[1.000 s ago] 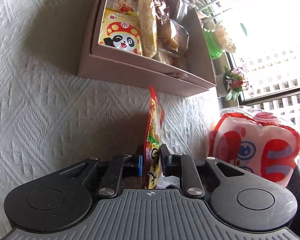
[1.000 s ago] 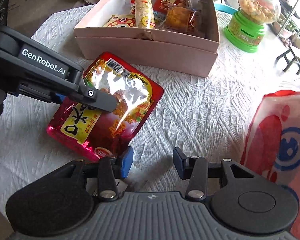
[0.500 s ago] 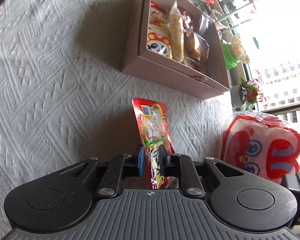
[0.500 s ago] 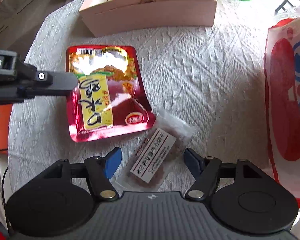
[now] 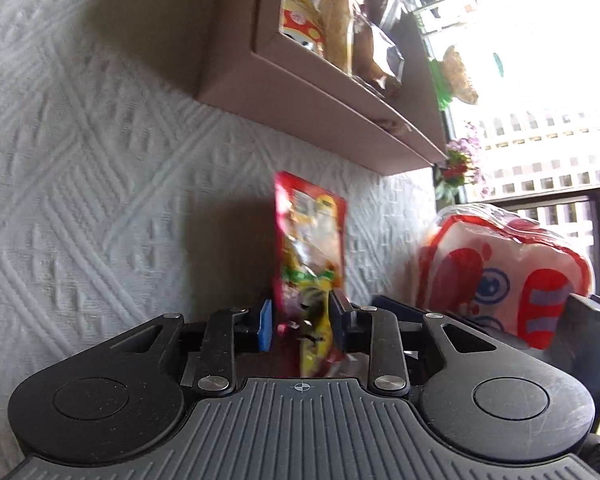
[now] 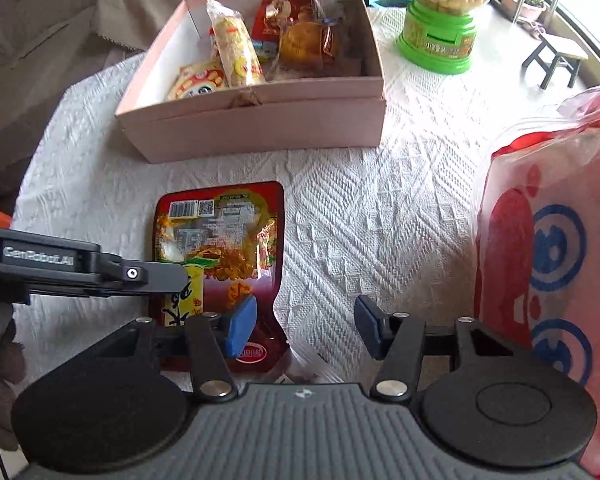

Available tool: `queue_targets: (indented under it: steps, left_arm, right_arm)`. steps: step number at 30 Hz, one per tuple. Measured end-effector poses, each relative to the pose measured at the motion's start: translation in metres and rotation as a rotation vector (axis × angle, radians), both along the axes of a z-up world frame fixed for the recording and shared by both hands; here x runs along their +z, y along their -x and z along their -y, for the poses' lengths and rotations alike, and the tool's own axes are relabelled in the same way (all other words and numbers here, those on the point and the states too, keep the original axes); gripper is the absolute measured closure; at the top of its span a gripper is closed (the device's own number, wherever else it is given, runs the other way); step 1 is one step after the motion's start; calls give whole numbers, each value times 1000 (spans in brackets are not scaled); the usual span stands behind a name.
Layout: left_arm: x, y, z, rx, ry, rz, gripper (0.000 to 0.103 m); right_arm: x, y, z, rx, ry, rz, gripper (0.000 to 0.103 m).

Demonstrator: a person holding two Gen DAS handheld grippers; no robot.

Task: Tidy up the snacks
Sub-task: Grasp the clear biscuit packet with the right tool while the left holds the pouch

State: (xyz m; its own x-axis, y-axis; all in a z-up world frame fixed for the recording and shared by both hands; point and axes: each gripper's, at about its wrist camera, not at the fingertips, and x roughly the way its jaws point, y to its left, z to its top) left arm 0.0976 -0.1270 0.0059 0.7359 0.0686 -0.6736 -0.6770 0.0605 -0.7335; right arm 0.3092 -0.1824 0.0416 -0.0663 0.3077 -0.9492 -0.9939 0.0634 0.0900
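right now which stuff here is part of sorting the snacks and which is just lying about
Part of the job:
red snack pouch
pink box with snacks inside
left claw

Just lying about:
green candy dispenser
red and white bag
small stool

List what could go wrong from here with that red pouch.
1. The left tongs have just been opening around the red foil snack pouch, and a gap shows at one pad; lifting now could leave it behind.
2. The right tongs, just closing with nothing gripped between them, have one pad over the pouch's lower corner and could snag it.
3. The pink cardboard box already looks crowded, so the pouch may not lie flat.
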Motion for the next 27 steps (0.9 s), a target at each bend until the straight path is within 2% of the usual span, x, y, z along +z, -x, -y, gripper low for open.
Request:
queue_targets:
  steps: [1,3,5,6,7,8,9,12,14,17,21,23,24,25,27]
  left_arm:
    - [2,-6,0,-25,-9,28,64]
    - [4,-16,1,-67,-33,66,45]
    - [-1,-26,-3,-65,-19,42,43]
    - [-4,-28,-4,-51,-15,42,49]
    - [-5,-27,-7,-21,-5,53,50]
    - [-6,-27,-9,4,9,49,58]
    - [-6,-28,-11,18,20,17,78]
    - [-2,-25,-11,53,69,-32,79]
    - [10,-22,-6,55,45,-86,80]
    - [32,-11,6,50,22,-111,81]
    - [60,3,25,17,-13,-193,81]
    - [67,7,32,-2,-17,-228,82]
    - [68,9,35,-9,-13,-241,82]
    - [69,12,37,-13,-7,-246,83]
    - [69,14,40,-21,2,-243,83]
  right_arm:
    - [-1,-2,0,3,-19,-15,54]
    - [-2,-3,-2,23,-21,-20,54]
    - [-3,-6,-1,41,-32,-27,54]
    - [-3,-5,0,56,-40,-27,54]
    - [-4,-4,1,72,-48,-20,54]
    - [-2,-1,2,86,-59,-6,54]
    - [-1,2,5,96,-64,9,54]
    - [8,5,10,103,-39,41,54]
    - [19,2,20,77,-25,20,52]
    - [30,-4,42,13,17,-42,39]
    - [18,-2,56,-71,120,-162,39]
    - [6,5,55,-108,152,-154,39]
    - [-1,8,51,-136,167,-139,36]
    - [-1,10,49,-161,148,-136,33]
    - [-1,17,43,-170,134,-118,36]
